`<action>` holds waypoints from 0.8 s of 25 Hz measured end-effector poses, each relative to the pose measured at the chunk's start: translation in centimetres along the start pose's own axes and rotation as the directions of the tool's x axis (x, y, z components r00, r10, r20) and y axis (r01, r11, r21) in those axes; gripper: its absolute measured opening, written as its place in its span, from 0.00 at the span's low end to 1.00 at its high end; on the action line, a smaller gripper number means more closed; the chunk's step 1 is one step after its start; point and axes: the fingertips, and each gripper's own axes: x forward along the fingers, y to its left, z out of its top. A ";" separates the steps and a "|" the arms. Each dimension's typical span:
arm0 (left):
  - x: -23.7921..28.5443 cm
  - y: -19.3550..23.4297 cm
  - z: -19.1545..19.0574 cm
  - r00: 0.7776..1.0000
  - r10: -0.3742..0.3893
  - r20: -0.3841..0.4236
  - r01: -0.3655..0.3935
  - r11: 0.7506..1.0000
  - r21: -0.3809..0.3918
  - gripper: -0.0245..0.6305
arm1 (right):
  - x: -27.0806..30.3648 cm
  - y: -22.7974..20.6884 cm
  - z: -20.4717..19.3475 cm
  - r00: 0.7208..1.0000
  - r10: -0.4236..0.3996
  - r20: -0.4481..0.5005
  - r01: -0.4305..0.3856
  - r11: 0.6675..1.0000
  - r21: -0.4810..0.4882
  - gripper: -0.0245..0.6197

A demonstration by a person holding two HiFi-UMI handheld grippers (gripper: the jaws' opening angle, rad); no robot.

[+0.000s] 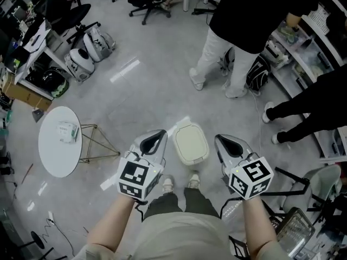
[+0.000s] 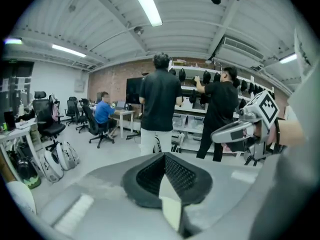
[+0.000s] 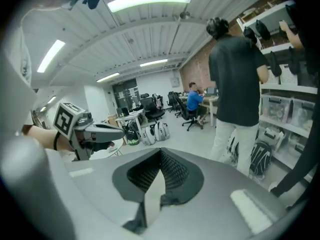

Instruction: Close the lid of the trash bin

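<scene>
The left gripper (image 1: 157, 138) and right gripper (image 1: 224, 141) both have their jaws pressed together, with nothing between them. On the floor between the 2 stands the trash bin (image 1: 191, 143), its cream lid lying flat, just ahead of the person's shoes (image 1: 168, 184). A round white table (image 1: 51, 158) stands well to the left.

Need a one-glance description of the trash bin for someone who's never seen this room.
On the grey floor, look just ahead of the camera wearer's shoes, between the left gripper and the right gripper. The trash bin is the cream, rounded-rectangle box there; the white table off to the left is round and on wire legs.
</scene>
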 end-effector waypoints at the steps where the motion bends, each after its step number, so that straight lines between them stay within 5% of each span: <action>1: -0.9 -0.2 1.3 1.000 0.002 0.023 -0.002 1.000 0.015 0.04 | -0.9 0.7 1.3 1.000 -0.004 0.026 0.005 1.000 -0.016 0.04; 12: -9.7 -5.3 13.0 0.965 -0.053 0.257 0.004 0.982 0.187 0.04 | -10.1 6.4 11.8 0.955 -0.042 0.294 0.084 0.988 -0.131 0.04; 16: -11.8 -5.6 14.0 0.959 -0.042 0.282 -0.024 0.973 0.227 0.04 | -12.2 7.8 13.6 0.938 -0.032 0.345 0.083 0.988 -0.134 0.04; 20: -12.0 -5.2 13.4 0.964 -0.036 0.263 -0.012 0.984 0.180 0.04 | -13.2 9.0 15.0 0.928 -0.020 0.371 0.077 0.988 -0.137 0.04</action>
